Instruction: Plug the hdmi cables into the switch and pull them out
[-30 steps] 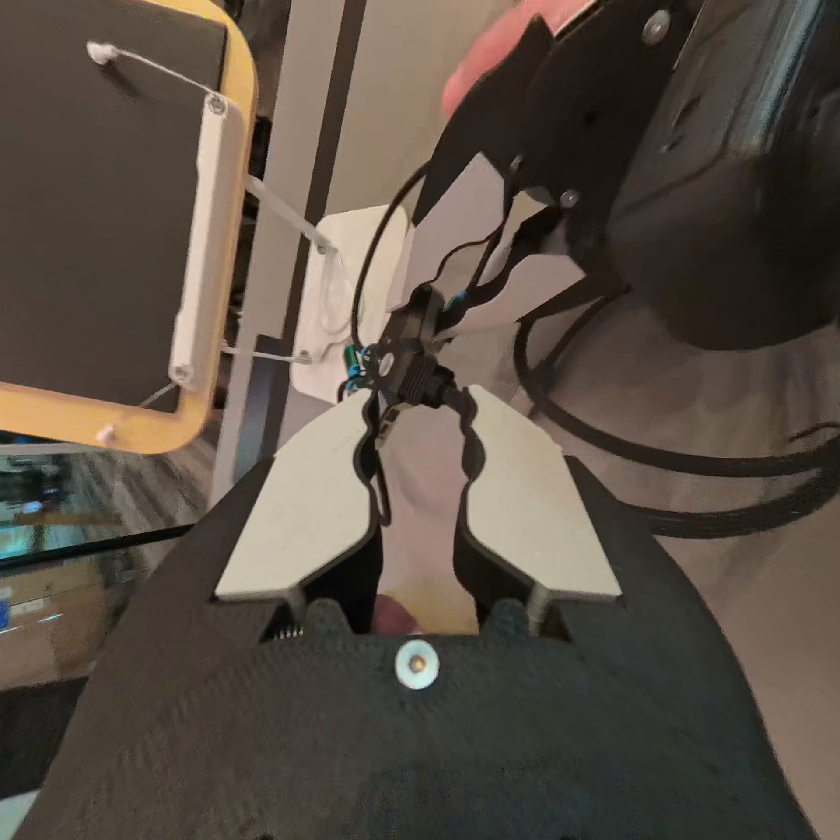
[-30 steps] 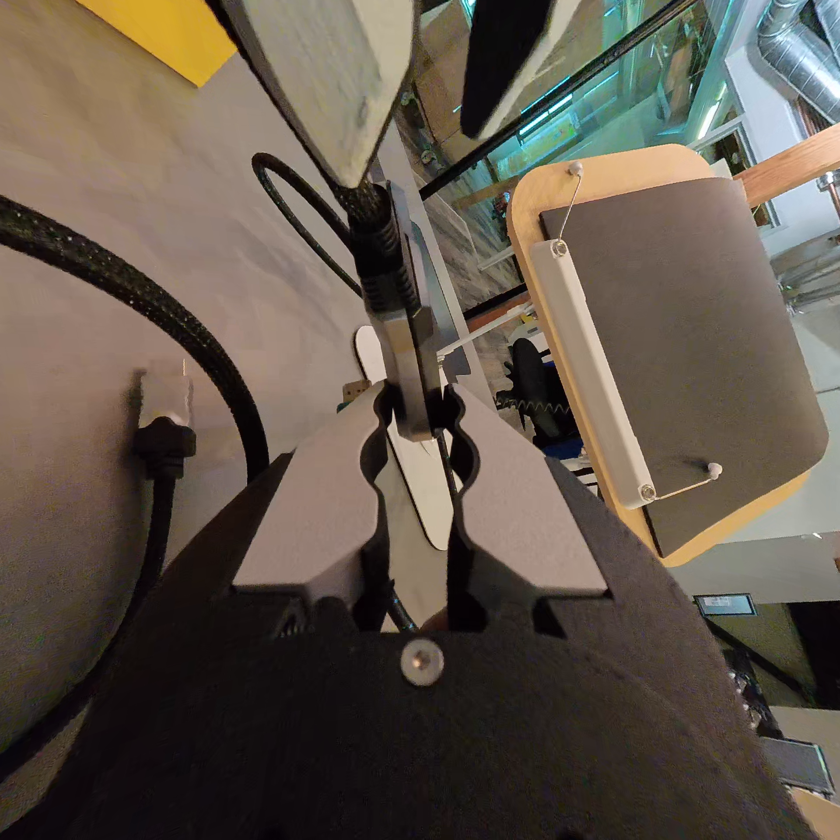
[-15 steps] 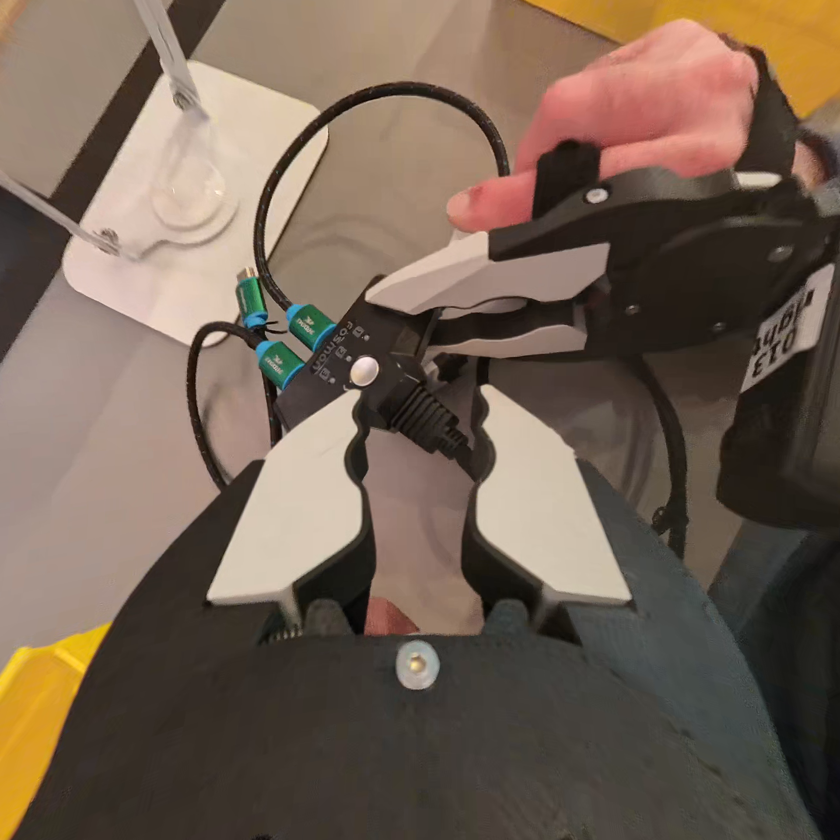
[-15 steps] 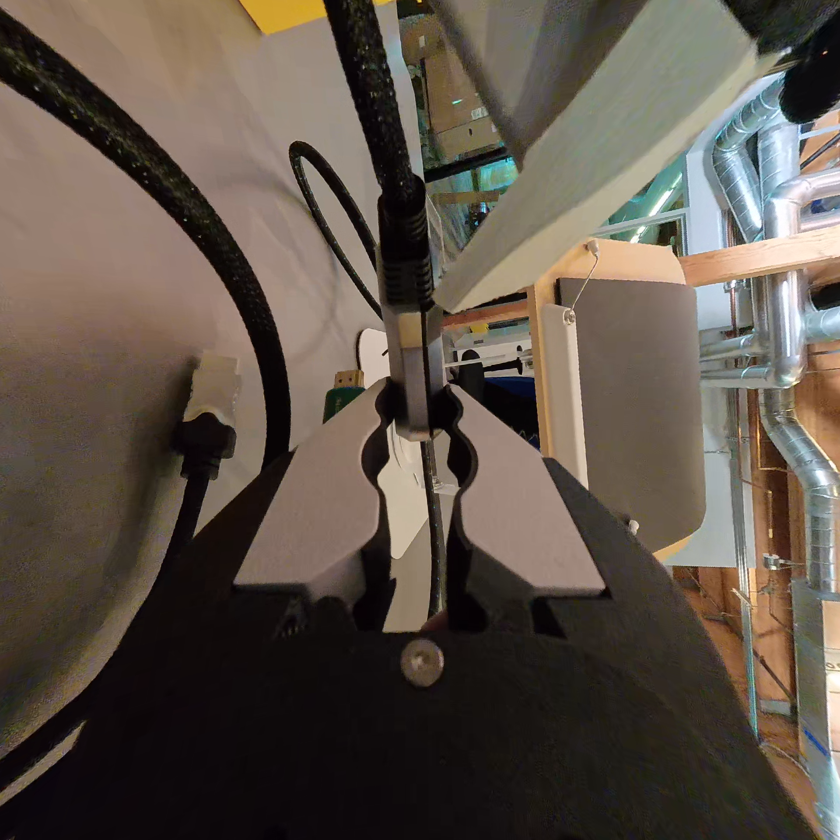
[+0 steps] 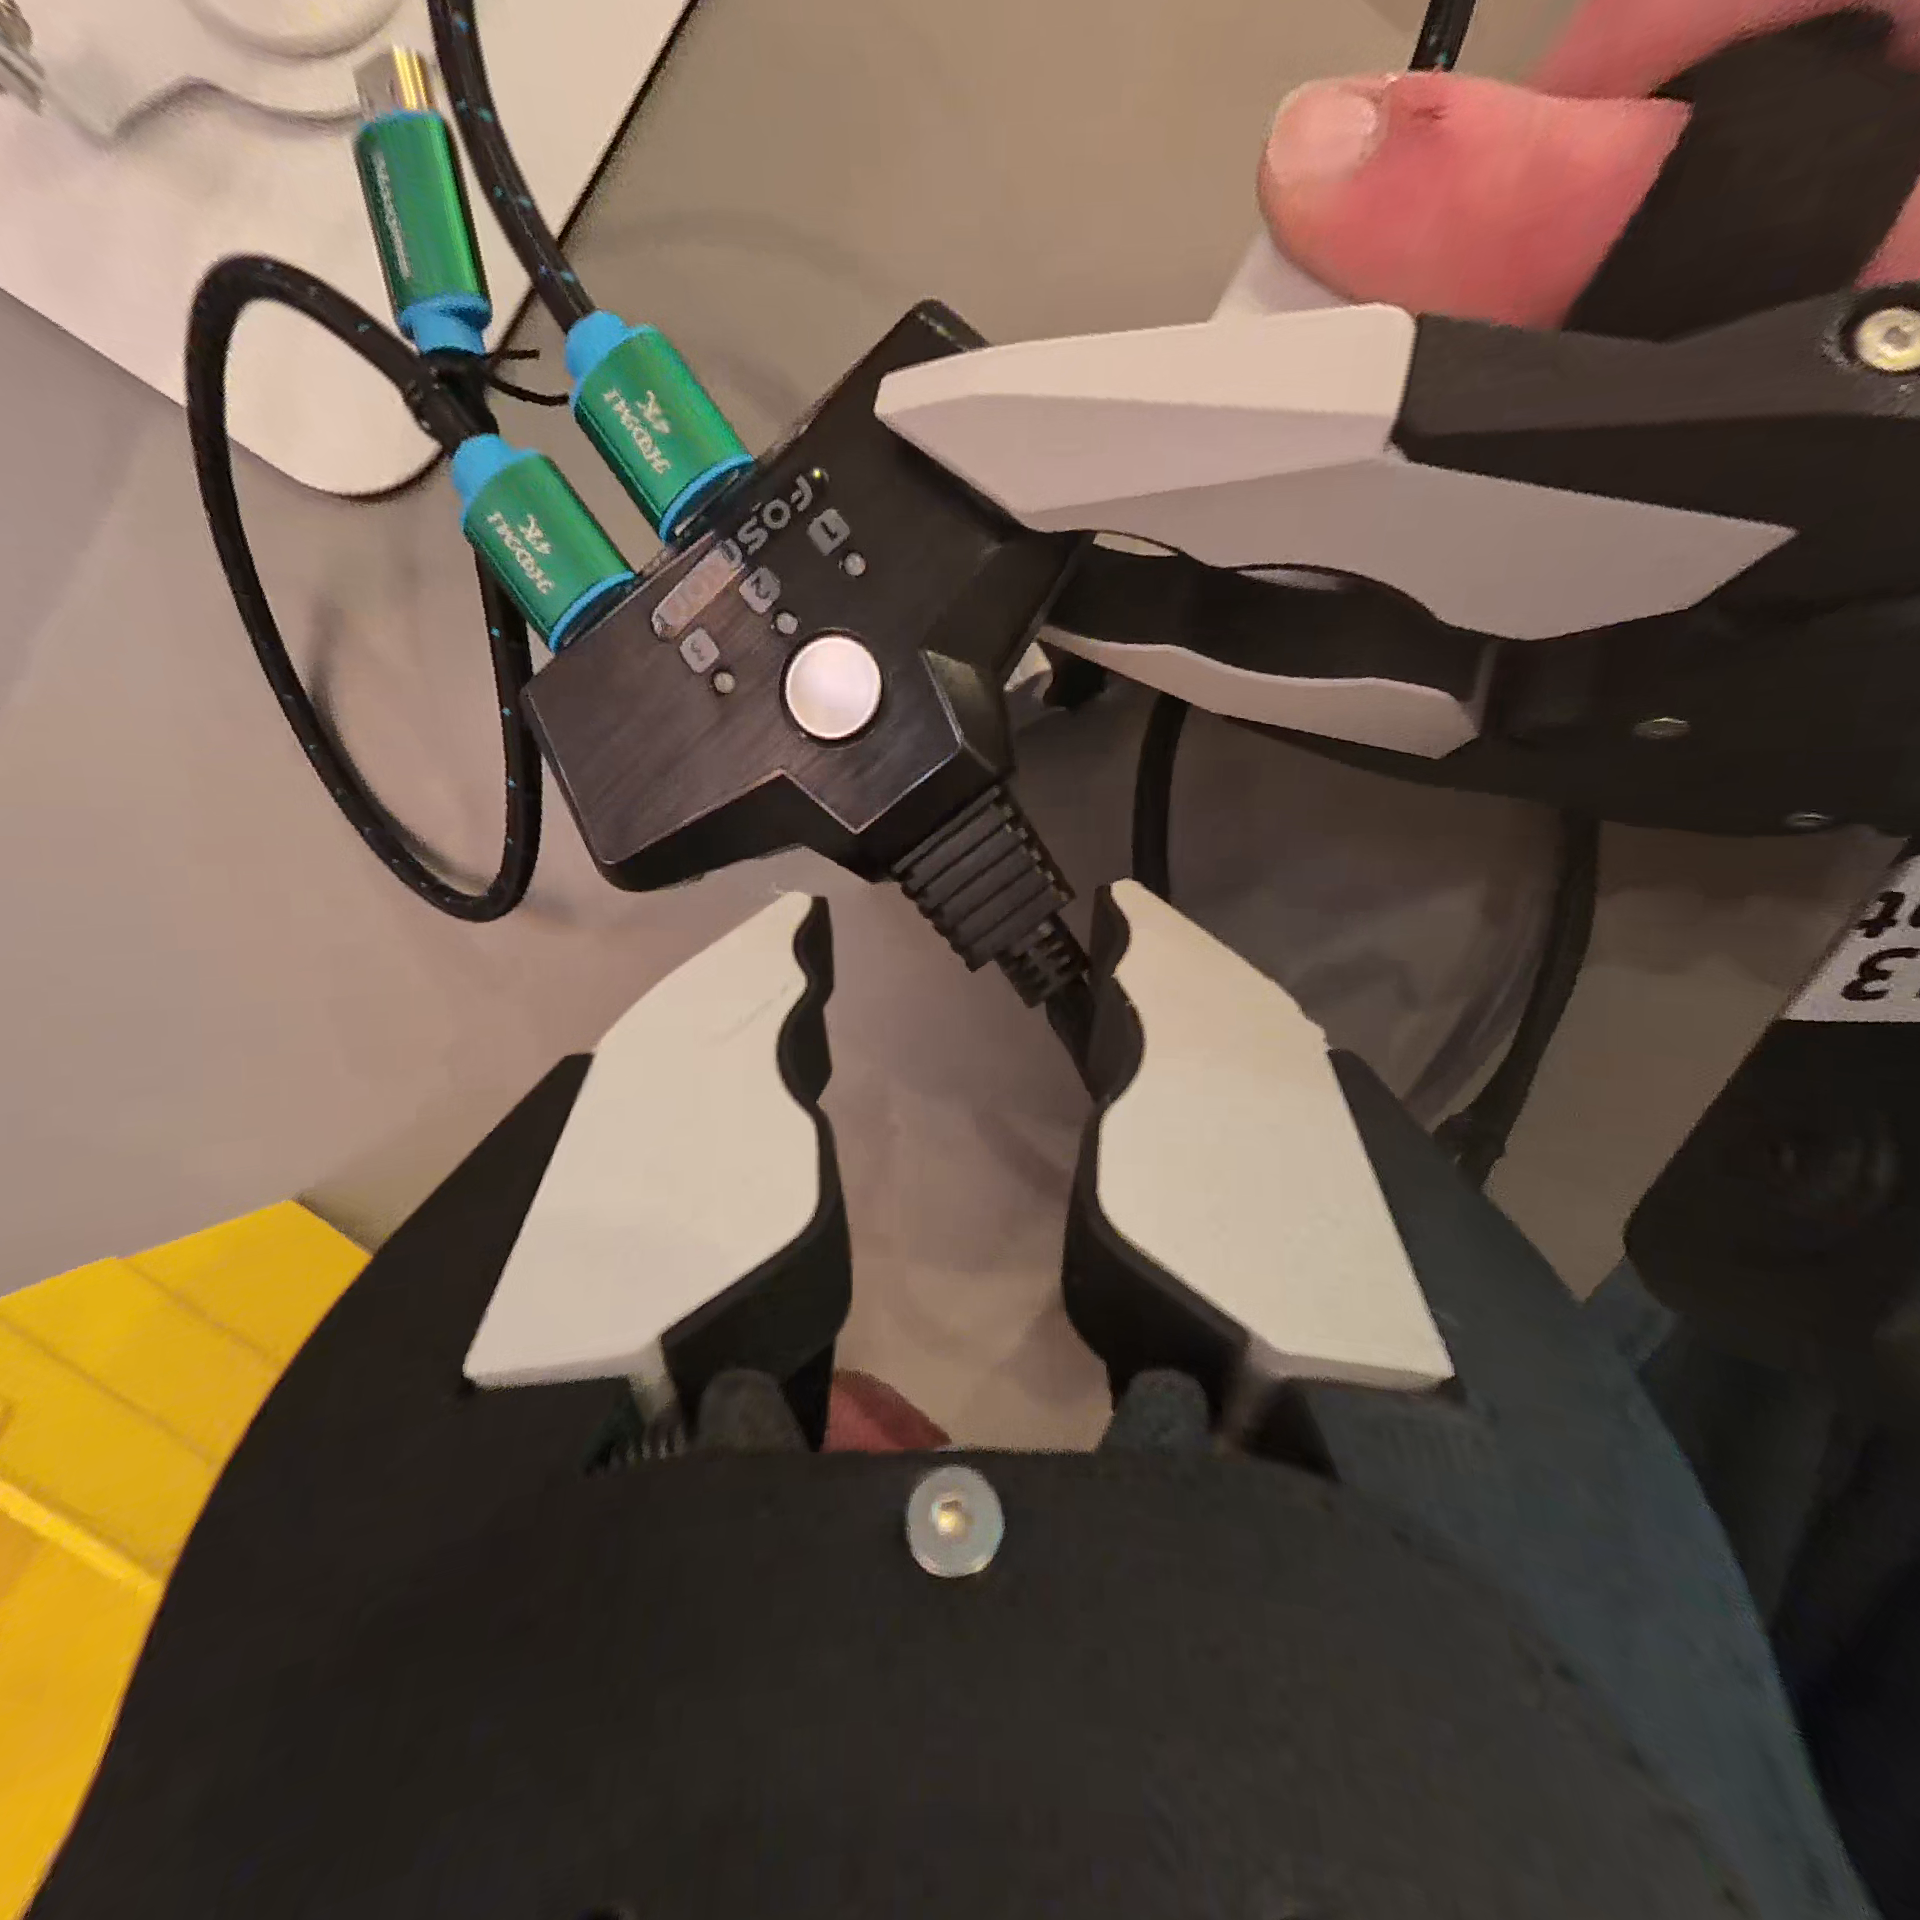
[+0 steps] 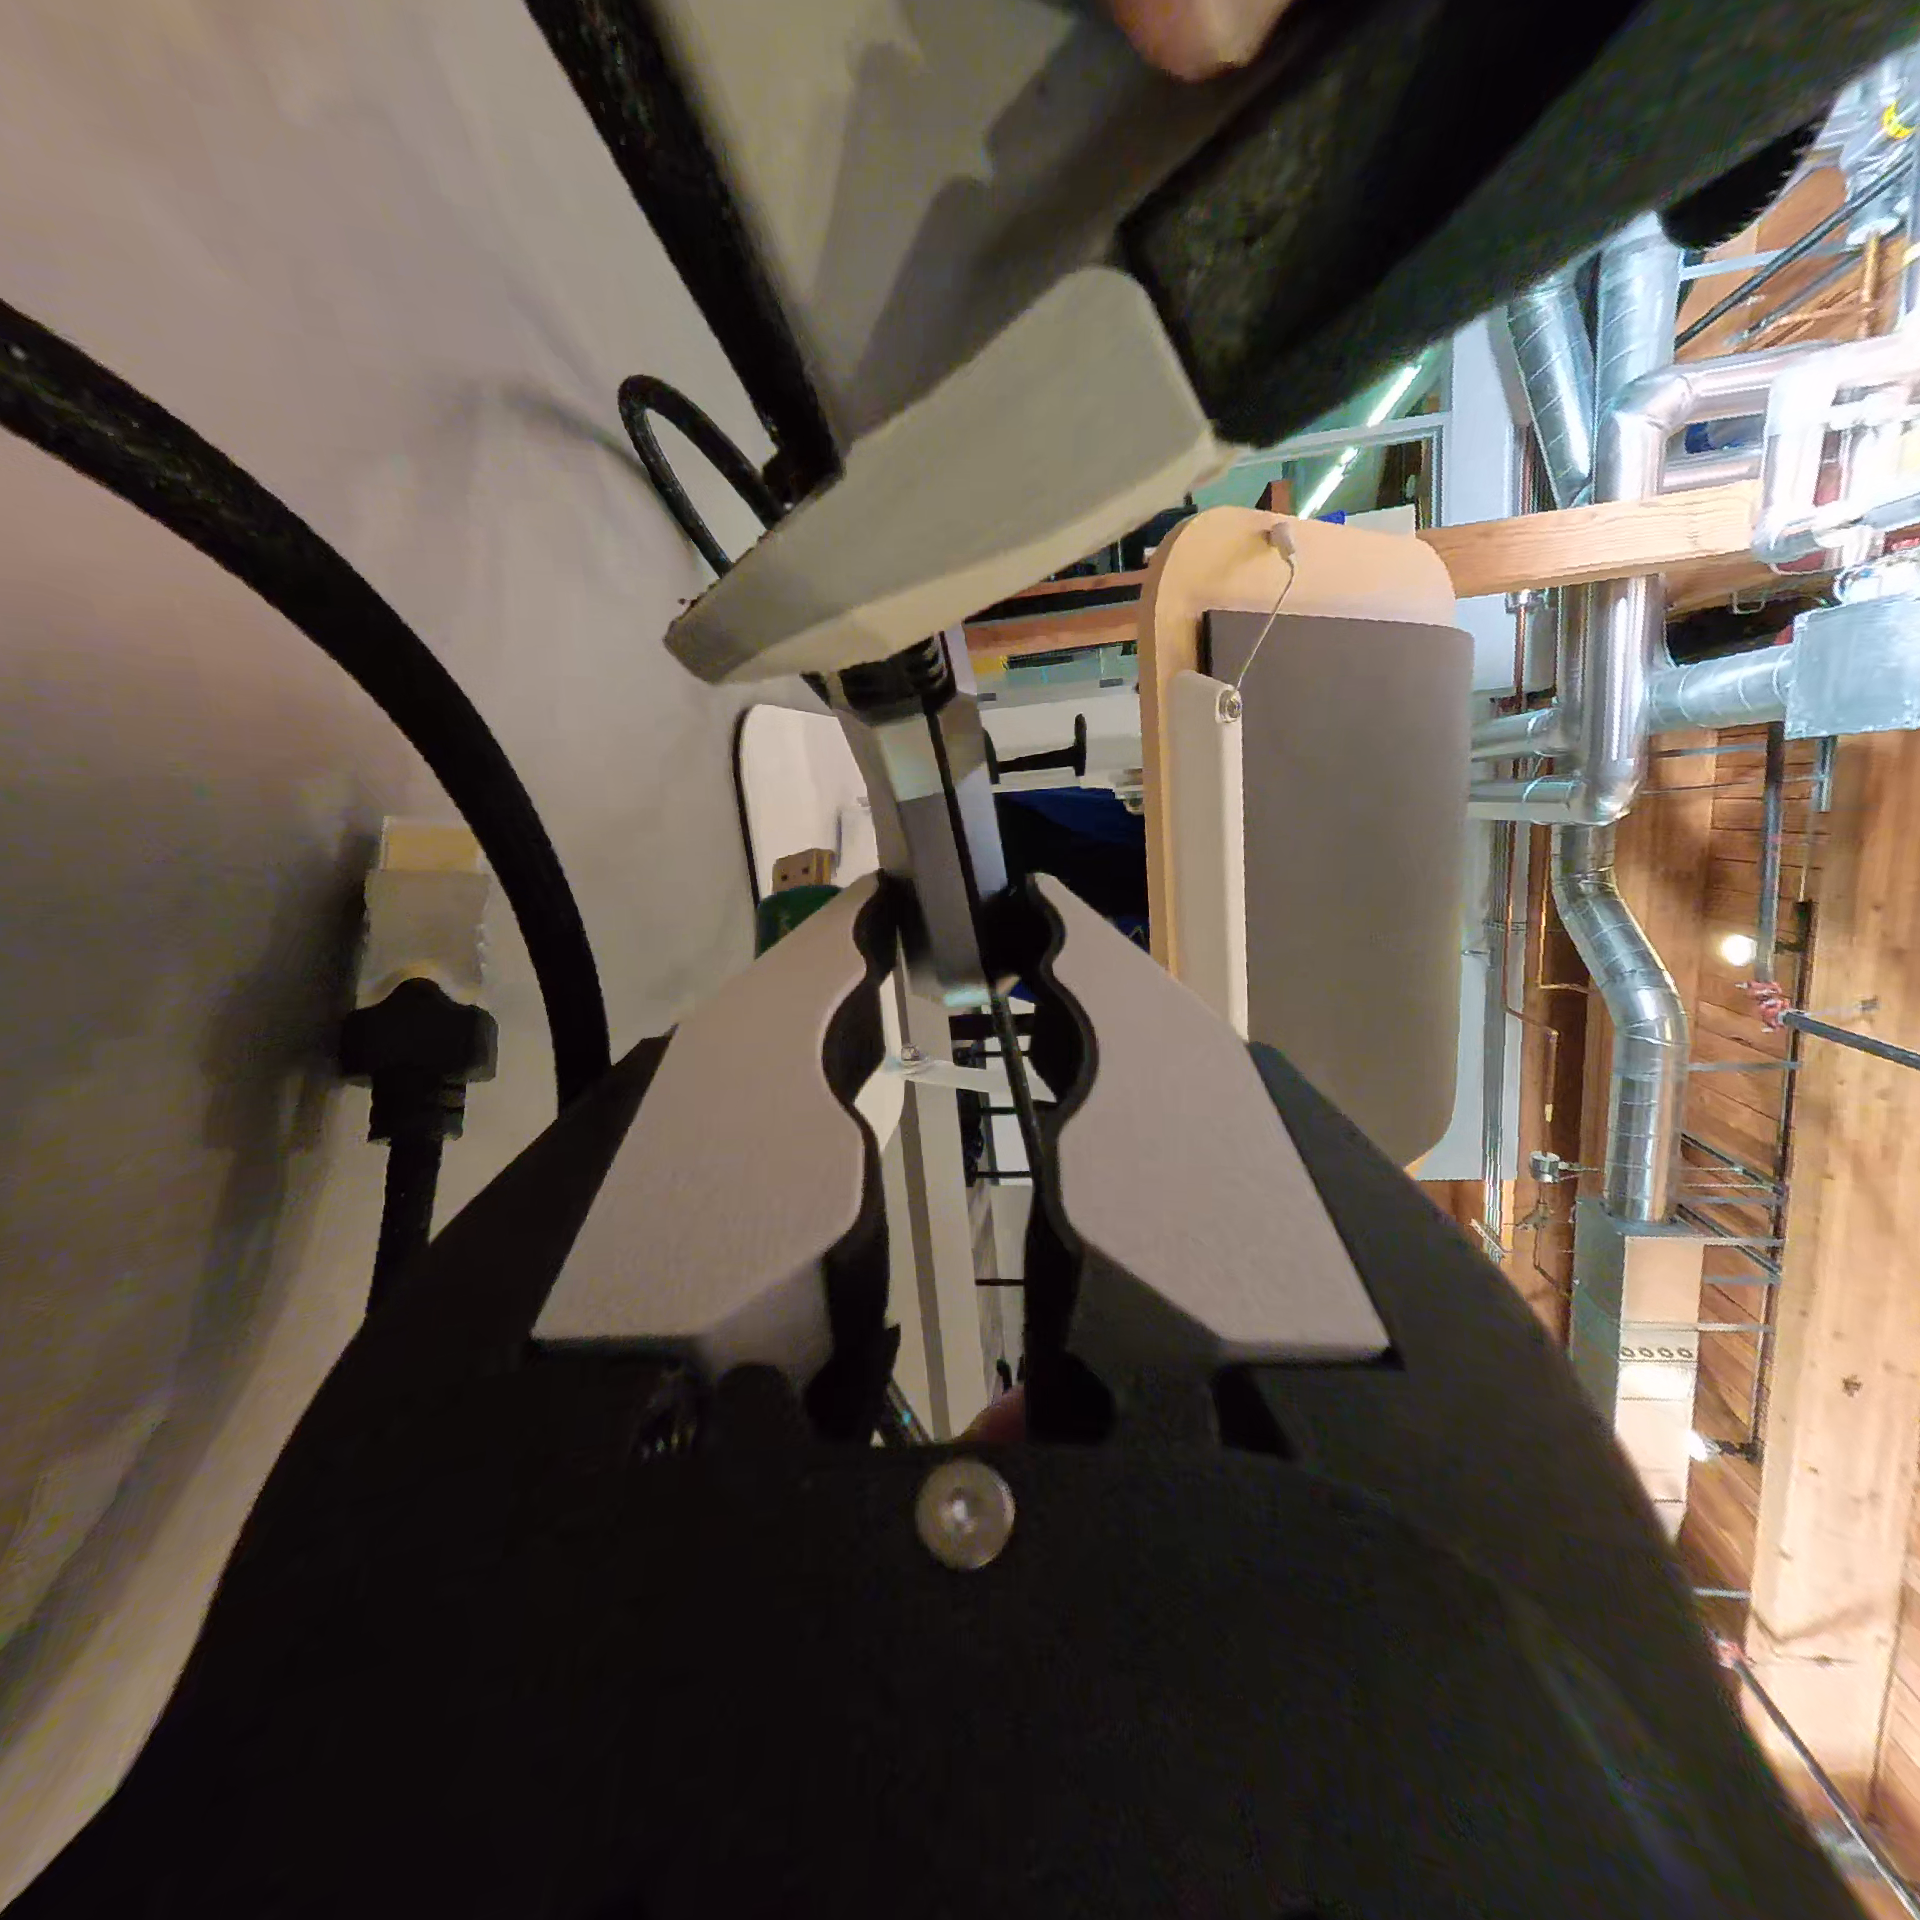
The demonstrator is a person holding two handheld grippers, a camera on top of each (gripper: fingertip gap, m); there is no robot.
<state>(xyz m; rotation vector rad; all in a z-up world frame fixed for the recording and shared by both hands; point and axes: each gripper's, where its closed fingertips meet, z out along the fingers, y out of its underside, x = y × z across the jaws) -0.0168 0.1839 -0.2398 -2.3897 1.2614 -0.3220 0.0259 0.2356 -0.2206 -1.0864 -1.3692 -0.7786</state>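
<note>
The black HDMI switch (image 5: 727, 717), with a round silver button, hangs above the grey table. Two green HDMI plugs (image 5: 540, 551) (image 5: 655, 426) sit in its ports. A third green plug (image 5: 416, 208) lies loose beyond them. My right gripper (image 5: 966, 520) comes in from the right and is shut on the switch's far edge; its own view shows the switch (image 6: 935, 831) edge-on between the closed tips (image 6: 961, 904). My left gripper (image 5: 961, 914) is open just below the switch. The switch's ribbed black cable (image 5: 987, 894) runs between its tips, against the right finger.
A white stand base (image 5: 208, 343) lies at the top left and a yellow bin (image 5: 125, 1455) at the bottom left. A black plug with a silver end (image 6: 421, 977) and a thick braided cable (image 6: 312, 623) lie on the table. A wood-rimmed board (image 6: 1340, 883) stands behind. Tip to tip, the grippers are about 7 cm apart.
The left wrist view has tilted down and come closer to the switch. My left fingertip has come off the switch body. My right gripper has kept its hold on the switch.
</note>
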